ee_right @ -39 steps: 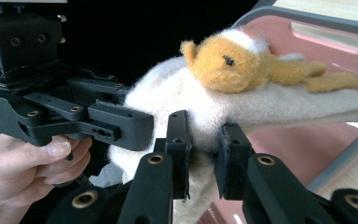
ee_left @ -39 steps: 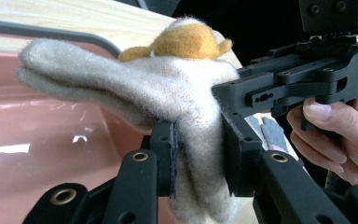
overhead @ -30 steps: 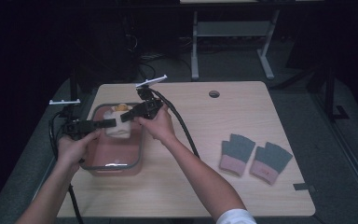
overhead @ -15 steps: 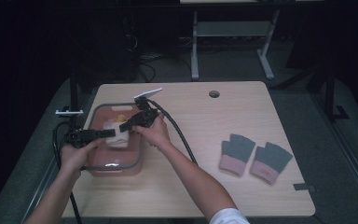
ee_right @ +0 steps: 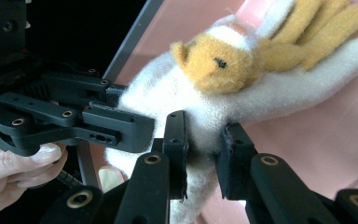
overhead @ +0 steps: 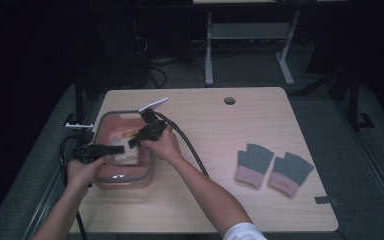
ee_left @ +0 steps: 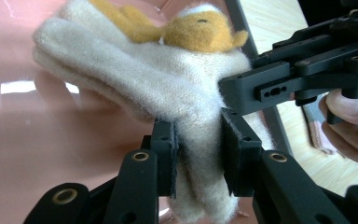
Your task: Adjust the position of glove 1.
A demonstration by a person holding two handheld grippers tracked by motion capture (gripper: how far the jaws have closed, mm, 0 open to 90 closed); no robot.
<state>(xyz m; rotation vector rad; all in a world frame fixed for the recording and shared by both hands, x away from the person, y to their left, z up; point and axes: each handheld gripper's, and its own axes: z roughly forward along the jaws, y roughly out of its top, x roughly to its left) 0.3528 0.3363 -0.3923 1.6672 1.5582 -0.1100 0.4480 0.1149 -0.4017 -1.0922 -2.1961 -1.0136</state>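
A cream woolly glove point(overhead: 126, 155) point(ee_left: 135, 74) point(ee_right: 270, 93) with an orange chick sewn on it hangs low inside a pink tub point(overhead: 111, 116), just above its glossy floor. From the left, my left gripper point(overhead: 109, 149) point(ee_left: 198, 135) is shut on the glove's cuff end. My right gripper point(overhead: 132, 143) point(ee_right: 204, 135) comes in from the right and pinches the same end close beside it. Its jaws have just been opening a little, with the glove still between the pads. The two grippers nearly touch each other.
The tub has a grey rim and stands at the left of a wooden table point(overhead: 220, 210). A pair of grey gloves with pink cuffs point(overhead: 272, 167) lies at the right. A cable hole point(overhead: 229, 101) is near the far edge. Cables trail off the left side.
Both hands have sunk with the glove, from above the tub's far part down into it and toward its near side. Both grips stay on the glove.
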